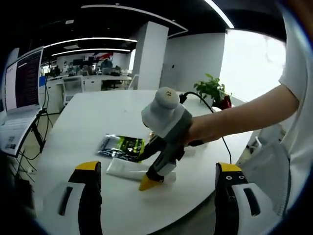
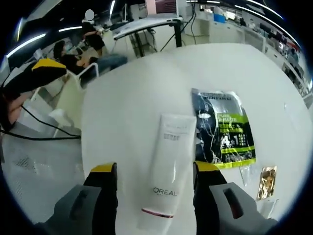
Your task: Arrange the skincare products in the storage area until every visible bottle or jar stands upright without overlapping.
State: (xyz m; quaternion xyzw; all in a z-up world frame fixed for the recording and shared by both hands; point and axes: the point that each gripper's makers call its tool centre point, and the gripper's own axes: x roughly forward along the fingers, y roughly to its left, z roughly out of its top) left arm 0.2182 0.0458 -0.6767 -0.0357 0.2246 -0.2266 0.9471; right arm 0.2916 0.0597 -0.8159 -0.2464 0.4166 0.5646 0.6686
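Observation:
A white L'OREAL tube [image 2: 166,166] lies flat on the round white table [image 2: 127,98], its cap end toward me. My right gripper [image 2: 154,168] is open, with one jaw on each side of the tube and a gap on the left side. In the left gripper view that right gripper [image 1: 148,182], held by a person's hand, points its yellow tip down at the tube [image 1: 122,169]. A dark sachet with green print [image 2: 225,129] [image 1: 121,147] lies flat beside the tube. My left gripper [image 1: 157,167] hovers open near the table's edge, holding nothing.
A small gold sachet [image 2: 267,181] and a clear packet [image 2: 247,174] lie to the right of the dark sachet. A black cable [image 1: 222,132] runs over the table toward a potted plant [image 1: 212,90]. A screen [image 1: 22,81] stands to the left. Office desks and people fill the background.

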